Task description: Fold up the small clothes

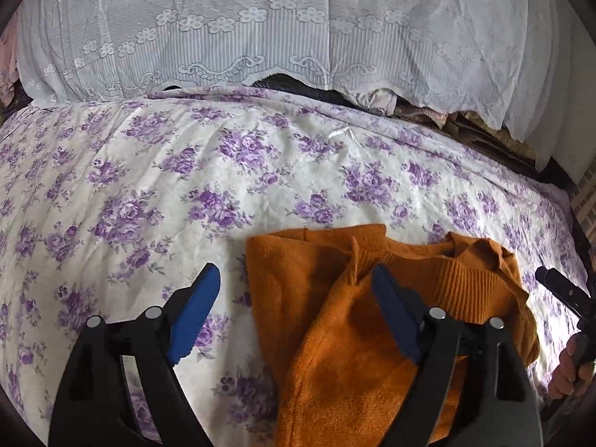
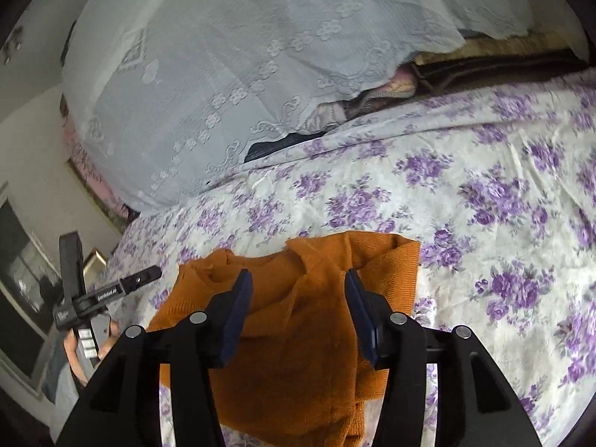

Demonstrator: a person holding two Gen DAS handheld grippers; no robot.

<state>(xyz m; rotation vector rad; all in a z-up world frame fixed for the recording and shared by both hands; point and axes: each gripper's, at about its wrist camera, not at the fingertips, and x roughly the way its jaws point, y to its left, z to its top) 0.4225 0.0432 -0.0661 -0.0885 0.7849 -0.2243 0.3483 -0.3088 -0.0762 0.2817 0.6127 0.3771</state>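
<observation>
At the bottom of both wrist views our left gripper (image 1: 294,279) and right gripper (image 2: 298,285) hang with jaws apart, pinching nothing. The orange knit garment (image 1: 335,335) lies bunched just beneath them, low centre, on the purple-flowered bedsheet (image 1: 149,186). Across the top of the frame hangs a white lace cover (image 1: 260,37).

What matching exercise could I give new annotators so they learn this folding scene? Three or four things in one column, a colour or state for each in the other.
Things:
1. sweater
2. bedsheet
3. lace cover
4. left gripper

Colour or state:
A. white with purple flowers
B. jaws open, nothing gripped
C. orange, lying partly folded
D. pale, draped at the far side of the bed

Pairs: 1-C, 2-A, 3-D, 4-B
</observation>
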